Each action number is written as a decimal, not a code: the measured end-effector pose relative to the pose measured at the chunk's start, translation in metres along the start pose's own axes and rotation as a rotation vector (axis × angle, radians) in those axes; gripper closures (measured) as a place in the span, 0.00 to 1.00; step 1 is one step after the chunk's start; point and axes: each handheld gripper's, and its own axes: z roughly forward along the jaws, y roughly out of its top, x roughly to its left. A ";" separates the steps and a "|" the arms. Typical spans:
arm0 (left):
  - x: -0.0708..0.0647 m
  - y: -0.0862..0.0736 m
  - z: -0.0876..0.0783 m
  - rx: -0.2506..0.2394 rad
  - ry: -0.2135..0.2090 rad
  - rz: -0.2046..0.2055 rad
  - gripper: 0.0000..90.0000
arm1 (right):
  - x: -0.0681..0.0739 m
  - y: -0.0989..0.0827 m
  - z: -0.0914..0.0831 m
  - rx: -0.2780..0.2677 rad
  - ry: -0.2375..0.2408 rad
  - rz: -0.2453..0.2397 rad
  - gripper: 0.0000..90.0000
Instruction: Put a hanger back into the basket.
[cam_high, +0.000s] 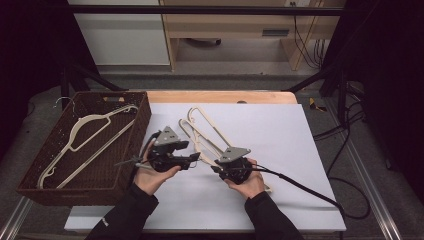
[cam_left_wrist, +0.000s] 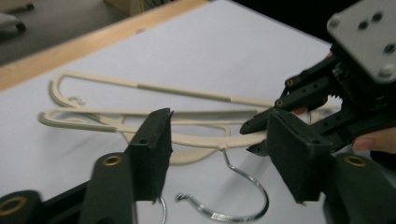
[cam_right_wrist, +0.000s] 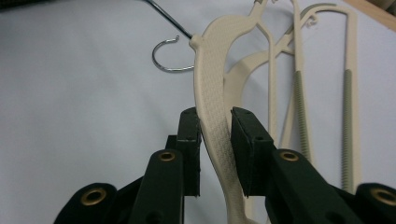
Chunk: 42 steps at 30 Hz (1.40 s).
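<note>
Here the right gripper (cam_right_wrist: 215, 135) clamps a cream plastic hanger (cam_right_wrist: 215, 93); the left gripper (cam_left_wrist: 219, 144) gapes empty (tangled hooks could drag neighbours).

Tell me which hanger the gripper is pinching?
The top cream hanger on the white sheet. The right gripper pinches its shoulder; the hanger beneath lies untouched, and another hanger lies in the brown basket.

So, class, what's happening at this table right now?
A person works with cream hangers on a white sheet. The right hand-held gripper is shut on one hanger by its shoulder, while the left hand-held gripper stands open near that hanger's metal hook. Another hanger lies in the brown basket.
</note>
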 end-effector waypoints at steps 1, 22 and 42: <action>0.004 0.000 -0.008 -0.029 -0.006 -0.011 0.40 | -0.001 0.001 -0.002 0.003 0.001 -0.005 0.83; 0.018 -0.039 -0.044 -0.095 0.060 -0.015 0.17 | -0.024 0.003 -0.044 -0.056 -0.221 0.048 0.96; 0.007 -0.044 -0.033 -0.044 0.039 0.037 0.08 | -0.016 0.014 -0.064 -0.180 0.223 0.096 0.97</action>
